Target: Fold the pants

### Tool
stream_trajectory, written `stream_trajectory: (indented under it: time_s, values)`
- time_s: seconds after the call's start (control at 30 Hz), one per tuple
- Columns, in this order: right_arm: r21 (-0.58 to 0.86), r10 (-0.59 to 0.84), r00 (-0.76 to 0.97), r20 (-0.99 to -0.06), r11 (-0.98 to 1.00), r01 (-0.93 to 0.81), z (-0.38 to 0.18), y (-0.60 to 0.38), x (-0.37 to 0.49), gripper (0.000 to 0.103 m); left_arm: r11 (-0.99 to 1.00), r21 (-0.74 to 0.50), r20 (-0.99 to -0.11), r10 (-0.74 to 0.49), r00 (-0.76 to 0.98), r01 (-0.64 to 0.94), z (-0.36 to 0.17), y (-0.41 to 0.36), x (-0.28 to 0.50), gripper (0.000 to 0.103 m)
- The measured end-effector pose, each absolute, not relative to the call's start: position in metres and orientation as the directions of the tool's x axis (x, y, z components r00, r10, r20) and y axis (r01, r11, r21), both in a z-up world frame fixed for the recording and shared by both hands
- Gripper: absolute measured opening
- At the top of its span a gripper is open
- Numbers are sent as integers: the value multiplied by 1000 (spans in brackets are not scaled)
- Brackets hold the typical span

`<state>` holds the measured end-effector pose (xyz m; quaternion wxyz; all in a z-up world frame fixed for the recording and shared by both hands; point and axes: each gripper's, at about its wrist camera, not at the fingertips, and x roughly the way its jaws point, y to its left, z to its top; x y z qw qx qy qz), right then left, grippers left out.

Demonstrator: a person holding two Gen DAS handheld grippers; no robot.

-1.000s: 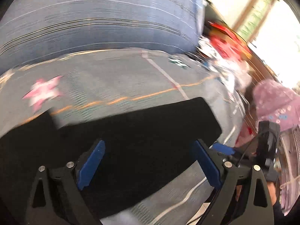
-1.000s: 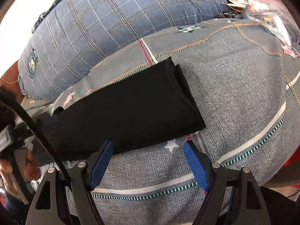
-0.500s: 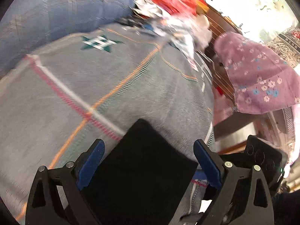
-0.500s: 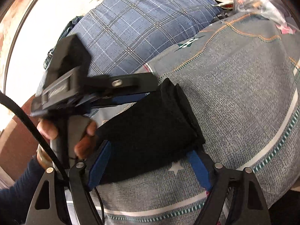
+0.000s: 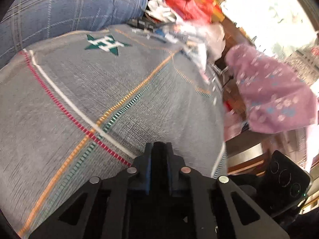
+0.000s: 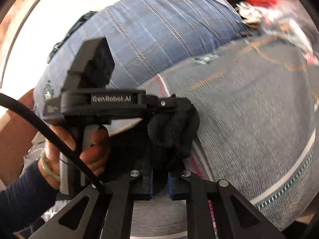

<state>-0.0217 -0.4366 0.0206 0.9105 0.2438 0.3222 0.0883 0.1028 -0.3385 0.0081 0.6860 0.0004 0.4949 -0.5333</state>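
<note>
The left gripper (image 6: 180,107) had just been closing, and in the right wrist view its black fingers were clamped on the far edge of the black folded pants (image 6: 173,128), whose cloth bunched up thickly below the tips. In the left wrist view the same gripper (image 5: 160,149) showed its two blue-padded fingers drawn tightly together with a thin dark layer pinched between them; almost nothing else of the garment showed from that camera.

The right gripper (image 6: 159,176) had also just been closing, and its blue pads (image 6: 148,181) pressed from either side on the near edge of the black cloth. The pants lay in a crumpled heap between the two grippers, on the near left part of the grey woven bedspread (image 6: 249,119) with its orange, red, white and teal stitched lines.

A person's hand (image 6: 79,145) gripped the pistol handle of the left gripper, with a pale bangle at the wrist and a dark blue sleeve (image 6: 22,201) below it. A black cable (image 6: 49,131) curved across the hand.

Far on the bed sat a large blue checked pillow (image 5: 65,12). A green and white star (image 5: 105,43) marked the bedspread near it. At the far right lay a blurred heap of red and white clutter (image 5: 185,14), and to the right a pink flowered cloth (image 5: 273,97) hung beside the bed. A black device with round lenses (image 5: 285,181) showed at the near right.
</note>
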Motion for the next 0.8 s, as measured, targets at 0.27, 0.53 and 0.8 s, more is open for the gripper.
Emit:
stream_trajectory:
  time_s: [0.27,0.53,0.8]
  values:
    - [395,405,782,-473,891,-223,84,-381,-16,11,449,-530,-588,-806,69,720,72,-261,90,10]
    - [330,570,645,-509,821,-465,86,-279,6,11,643,-505,-576,-748,329,576,94,-120,77,12]
    - [336,628,424,-652,742,-580,31,-191,21,46,772,-526,-623,-635,456,356,63,-9,50,54]
